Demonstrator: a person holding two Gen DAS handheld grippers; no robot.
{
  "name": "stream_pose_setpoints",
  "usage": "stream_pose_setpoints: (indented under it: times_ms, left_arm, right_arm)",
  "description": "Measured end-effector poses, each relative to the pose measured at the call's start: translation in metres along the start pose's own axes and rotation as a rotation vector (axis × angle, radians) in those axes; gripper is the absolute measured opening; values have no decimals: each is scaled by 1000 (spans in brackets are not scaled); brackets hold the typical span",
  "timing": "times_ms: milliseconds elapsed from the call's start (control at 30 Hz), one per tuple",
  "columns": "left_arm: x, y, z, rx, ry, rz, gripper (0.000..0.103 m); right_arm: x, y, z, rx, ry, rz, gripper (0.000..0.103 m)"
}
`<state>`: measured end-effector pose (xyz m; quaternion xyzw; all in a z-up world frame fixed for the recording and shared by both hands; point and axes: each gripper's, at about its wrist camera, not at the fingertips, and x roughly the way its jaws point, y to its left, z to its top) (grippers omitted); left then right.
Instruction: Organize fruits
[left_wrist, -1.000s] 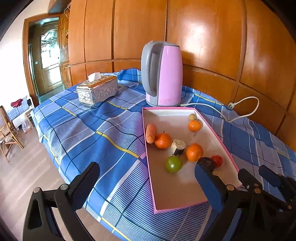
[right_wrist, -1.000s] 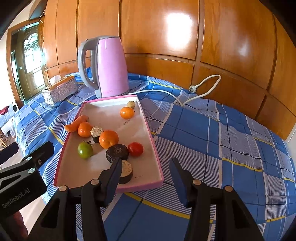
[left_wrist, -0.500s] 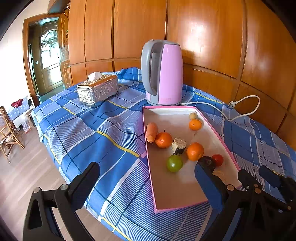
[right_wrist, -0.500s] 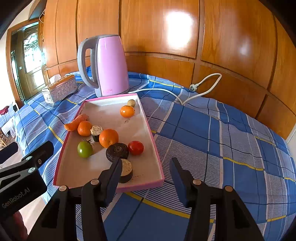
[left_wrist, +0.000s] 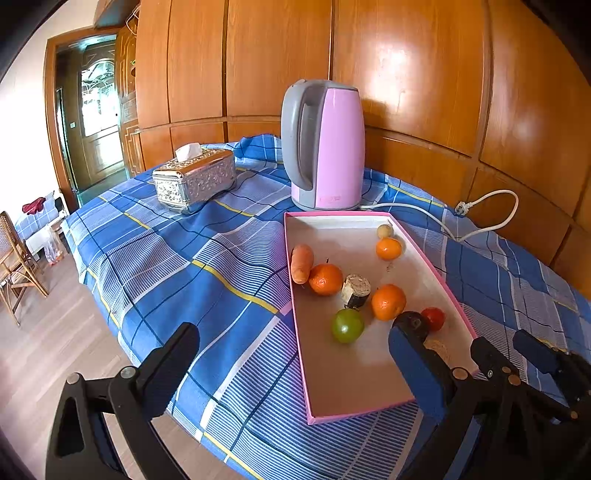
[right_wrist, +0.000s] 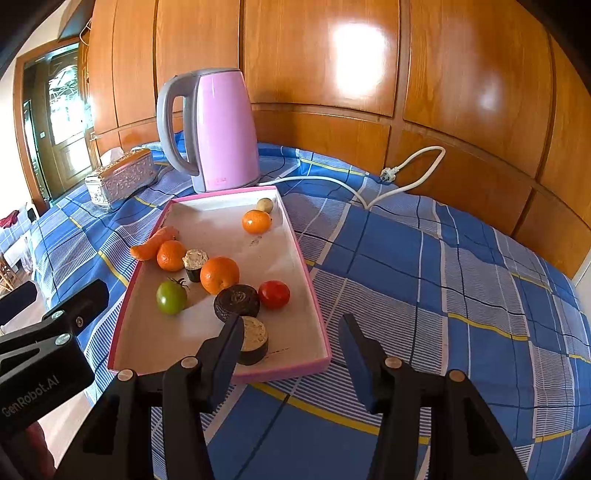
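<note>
Blue checked cloth covers the desk (right_wrist: 424, 266), and ahead of both grippers on it sits the pink tray (right_wrist: 310, 295), its near short edge just in front of the right gripper (right_wrist: 291, 350) and to the right front of the left gripper (left_wrist: 291, 365). Both grippers hang with jaws spread wide and nothing between them.

Beyond the tray's far end stands the pink kettle (right_wrist: 221, 136), with a silver tissue box (left_wrist: 195, 179) further off to the left.

All the fruit already lies inside the tray: three oranges (right_wrist: 219, 275), a green tomato (right_wrist: 171, 297) and a red tomato (right_wrist: 274, 294), plus a small pale round fruit (right_wrist: 265, 205) in the far corner. A carrot (right_wrist: 153, 243) leans over the left rim, half out. Three dark stubby cylinders (right_wrist: 236, 301) lie among them; I cannot tell what they are.

This scatter fits either a sorting under way or one nearly closed, so which piece comes next is open. For any pick, I judge it best to come down from above with jaws straddling the widest part, squeeze softly on the tomatoes, and approach clear of neighbours, since round fruit will roll when nudged.
</note>
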<state>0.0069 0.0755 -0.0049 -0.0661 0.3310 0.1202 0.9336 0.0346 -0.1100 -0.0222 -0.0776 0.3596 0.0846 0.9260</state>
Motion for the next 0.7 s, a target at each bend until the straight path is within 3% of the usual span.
stream_pose_setpoints:
  times_ms: [700]
  left_arm:
    - [-3, -4, -2, 11, -5, -17, 102]
  right_arm:
    - [2, -4, -2, 14, 7, 5, 54]
